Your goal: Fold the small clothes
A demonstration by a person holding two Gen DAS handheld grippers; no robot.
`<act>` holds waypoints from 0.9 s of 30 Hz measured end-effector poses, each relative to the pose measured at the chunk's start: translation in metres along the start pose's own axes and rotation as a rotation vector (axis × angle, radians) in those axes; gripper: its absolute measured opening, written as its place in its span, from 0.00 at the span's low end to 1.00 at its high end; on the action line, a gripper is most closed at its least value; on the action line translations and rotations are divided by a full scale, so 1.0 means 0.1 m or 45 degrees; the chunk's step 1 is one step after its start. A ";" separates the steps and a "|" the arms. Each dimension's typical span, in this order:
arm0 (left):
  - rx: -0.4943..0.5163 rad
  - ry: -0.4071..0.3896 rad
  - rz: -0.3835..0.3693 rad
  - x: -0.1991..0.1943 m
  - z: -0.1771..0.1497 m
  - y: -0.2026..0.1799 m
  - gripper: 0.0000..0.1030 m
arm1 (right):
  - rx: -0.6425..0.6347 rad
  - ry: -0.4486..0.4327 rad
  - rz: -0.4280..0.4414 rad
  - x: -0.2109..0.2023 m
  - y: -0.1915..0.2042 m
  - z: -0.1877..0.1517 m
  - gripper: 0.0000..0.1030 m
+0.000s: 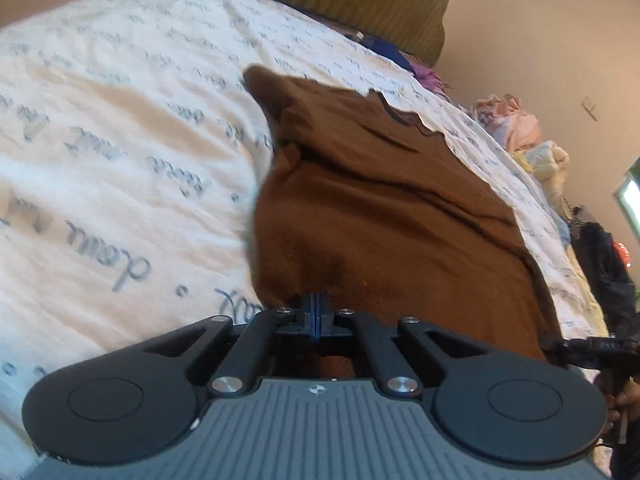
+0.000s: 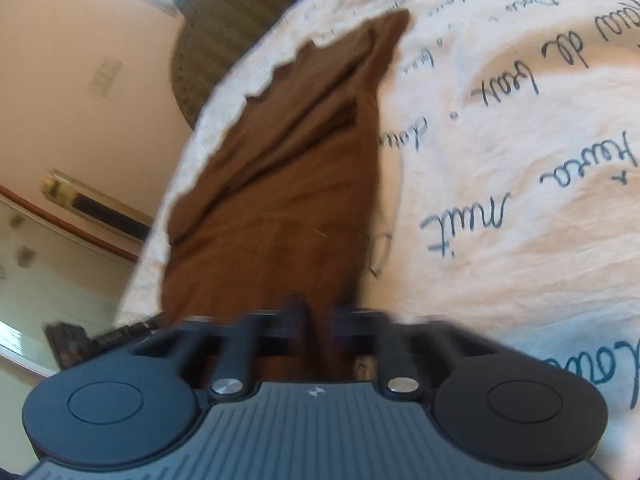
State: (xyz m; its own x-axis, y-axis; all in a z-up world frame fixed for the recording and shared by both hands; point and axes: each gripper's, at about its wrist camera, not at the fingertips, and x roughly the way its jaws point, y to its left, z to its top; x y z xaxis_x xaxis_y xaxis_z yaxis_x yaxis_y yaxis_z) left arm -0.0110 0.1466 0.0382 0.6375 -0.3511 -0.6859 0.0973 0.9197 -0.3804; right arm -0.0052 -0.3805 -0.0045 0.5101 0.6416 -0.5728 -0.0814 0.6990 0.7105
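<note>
Brown garment (image 1: 384, 216) pinched in left gripper (image 1: 317, 308).

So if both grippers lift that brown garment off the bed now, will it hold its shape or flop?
Probably flop: the brown garment lies in soft creases on the sheet. It looks thin, so likely light. The left gripper pinches its edge; expect sagging towards the right gripper.

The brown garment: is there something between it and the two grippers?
Nothing visible. The left gripper is closed on the near edge of the brown garment. The right gripper is at the same edge; blur hides its grip.
</note>
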 end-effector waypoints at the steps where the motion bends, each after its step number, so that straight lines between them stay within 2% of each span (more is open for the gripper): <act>1: 0.049 -0.036 0.047 -0.07 0.02 -0.03 0.02 | -0.007 -0.013 -0.012 -0.05 0.02 -0.01 0.04; 3: 0.091 -0.054 0.066 -0.16 0.04 -0.03 0.03 | -0.031 -0.043 -0.044 -0.15 0.02 -0.03 0.04; 5: 0.117 -0.010 0.089 -0.10 -0.01 0.03 0.03 | -0.003 -0.023 -0.044 -0.12 -0.09 -0.03 0.04; 7: 0.107 -0.014 0.033 -0.08 -0.10 0.07 0.03 | 0.070 -0.038 0.017 -0.08 -0.19 -0.04 0.04; 9: 0.008 -0.018 -0.096 -0.18 -0.14 0.14 0.07 | 0.144 -0.016 0.066 -0.12 -0.22 -0.06 0.08; 10: -0.051 -0.013 -0.188 -0.24 -0.18 0.20 0.20 | 0.162 0.005 0.100 -0.16 -0.23 -0.10 0.12; 11: -0.089 -0.023 -0.257 -0.31 -0.24 0.25 0.45 | 0.166 0.029 0.139 -0.19 -0.22 -0.14 0.24; 12: -0.114 -0.037 -0.284 -0.38 -0.30 0.29 0.67 | 0.166 0.053 0.183 -0.22 -0.21 -0.19 0.32; 13: -0.145 -0.054 -0.286 -0.46 -0.38 0.33 0.73 | 0.168 0.066 0.229 -0.25 -0.20 -0.26 0.49; 14: -0.178 -0.058 -0.292 -0.51 -0.44 0.37 0.75 | 0.175 0.069 0.275 -0.29 -0.19 -0.33 0.60; 15: -0.218 -0.047 -0.309 -0.53 -0.49 0.42 0.73 | 0.185 0.078 0.306 -0.31 -0.18 -0.39 0.63; 18: -0.314 -0.055 -0.348 -0.56 -0.57 0.51 0.69 | 0.216 0.118 0.342 -0.27 -0.13 -0.52 0.63; 22: -0.507 -0.050 -0.494 -0.50 -0.56 0.62 0.68 | 0.234 0.162 0.402 -0.18 -0.03 -0.61 0.65; 24: -0.539 -0.027 -0.526 -0.42 -0.50 0.61 0.66 | 0.227 0.179 0.415 -0.14 0.02 -0.62 0.65; 25: -0.535 -0.013 -0.520 -0.36 -0.47 0.58 0.64 | 0.228 0.178 0.405 -0.12 0.04 -0.62 0.65; 27: -0.524 0.010 -0.506 -0.27 -0.44 0.55 0.48 | 0.222 0.179 0.391 -0.07 0.06 -0.61 0.47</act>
State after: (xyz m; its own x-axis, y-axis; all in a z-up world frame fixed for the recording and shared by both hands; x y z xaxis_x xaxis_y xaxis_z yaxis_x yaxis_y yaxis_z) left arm -0.0558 0.1992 0.0084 0.6070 -0.6586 -0.4448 0.0217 0.5732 -0.8191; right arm -0.0617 -0.3615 -0.0217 0.3612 0.8585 -0.3641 -0.0589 0.4107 0.9099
